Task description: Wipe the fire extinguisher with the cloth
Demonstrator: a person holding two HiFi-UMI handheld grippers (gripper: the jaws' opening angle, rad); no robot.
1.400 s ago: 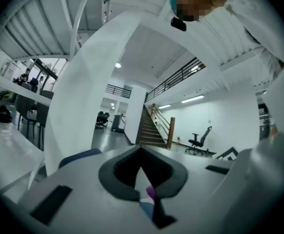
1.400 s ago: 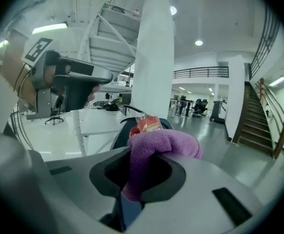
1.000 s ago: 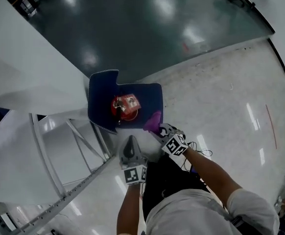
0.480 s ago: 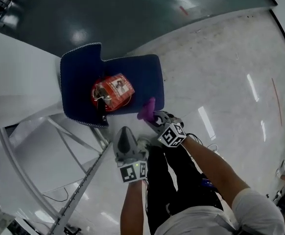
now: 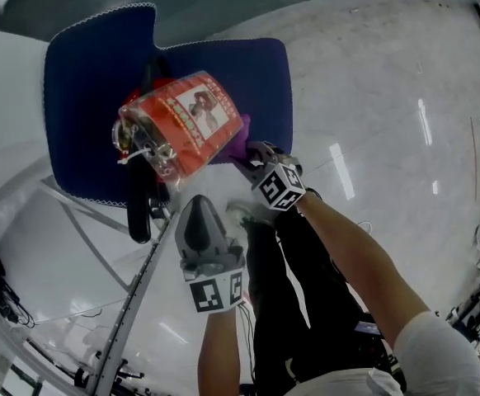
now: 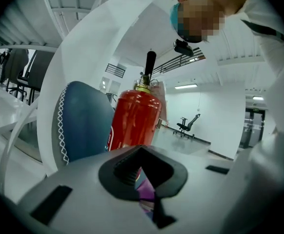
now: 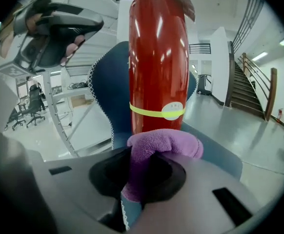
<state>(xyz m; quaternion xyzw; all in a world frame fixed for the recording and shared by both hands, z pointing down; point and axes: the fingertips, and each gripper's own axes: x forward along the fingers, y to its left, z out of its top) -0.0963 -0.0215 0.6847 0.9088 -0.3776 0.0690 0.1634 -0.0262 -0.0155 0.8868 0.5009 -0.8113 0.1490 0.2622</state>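
A red fire extinguisher (image 5: 182, 122) stands upright on the seat of a blue chair (image 5: 261, 81). Its black hose (image 5: 138, 205) hangs down at the left. My right gripper (image 5: 250, 157) is shut on a purple cloth (image 5: 240, 139), which sits right beside the cylinder's lower part. In the right gripper view the bunched cloth (image 7: 164, 145) fills the jaws just before the red cylinder (image 7: 156, 57) with its yellow band. My left gripper (image 5: 197, 213) is shut and empty, just short of the extinguisher (image 6: 134, 121).
The chair's blue backrest (image 5: 83, 97) rises behind the extinguisher. A white table with a metal frame (image 5: 133, 320) stands to the left. The person's dark-trousered legs (image 5: 294, 287) are below the grippers. A staircase (image 7: 252, 87) and an office chair (image 6: 186, 126) are far off.
Both grippers have sunk towards the chair and the head has come closer. The purple cloth has moved from the seat's front edge to the extinguisher's side.
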